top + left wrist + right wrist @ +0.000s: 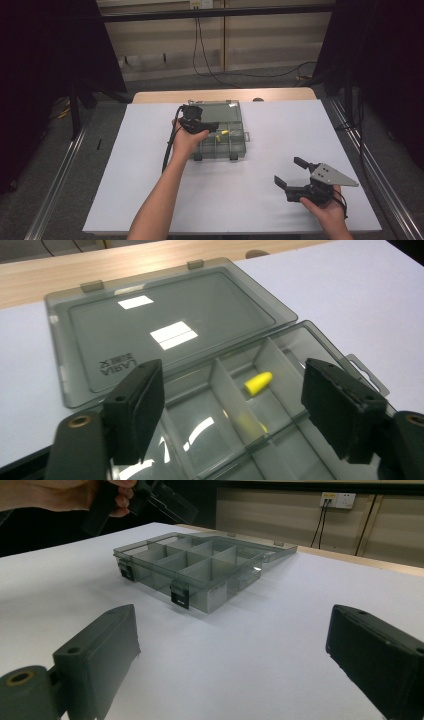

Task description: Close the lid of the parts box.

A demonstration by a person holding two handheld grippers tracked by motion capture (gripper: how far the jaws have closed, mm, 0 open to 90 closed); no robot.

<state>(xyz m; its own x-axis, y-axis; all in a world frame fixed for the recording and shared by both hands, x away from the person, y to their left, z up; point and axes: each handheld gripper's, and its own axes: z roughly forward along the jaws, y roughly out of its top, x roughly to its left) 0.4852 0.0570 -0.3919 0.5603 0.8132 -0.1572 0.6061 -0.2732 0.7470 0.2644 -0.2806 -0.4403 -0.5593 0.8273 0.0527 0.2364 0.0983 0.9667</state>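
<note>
A small yellow plug (pixel 258 382) lies on its side in a middle compartment of the open clear box (pixel 235 145), which sits toward the far middle of the white surface (pixel 150 190). In the left gripper view the plug's long axis runs slantwise, its rounded tip pointing up and to the right, toward the box's far right corner. The box's lid (pixel 170 330) lies flat, folded back on the far side, and its two latches face the near edge. The left gripper (pixel 232 405) hangs over the box just above the plug; its jaws stand wide apart with nothing between the pads, and they touch neither plug nor box. The right gripper (pixel 291 172) rests low at the near right of the surface, well apart from the box, its jaws spread wide and holding nothing.
</note>
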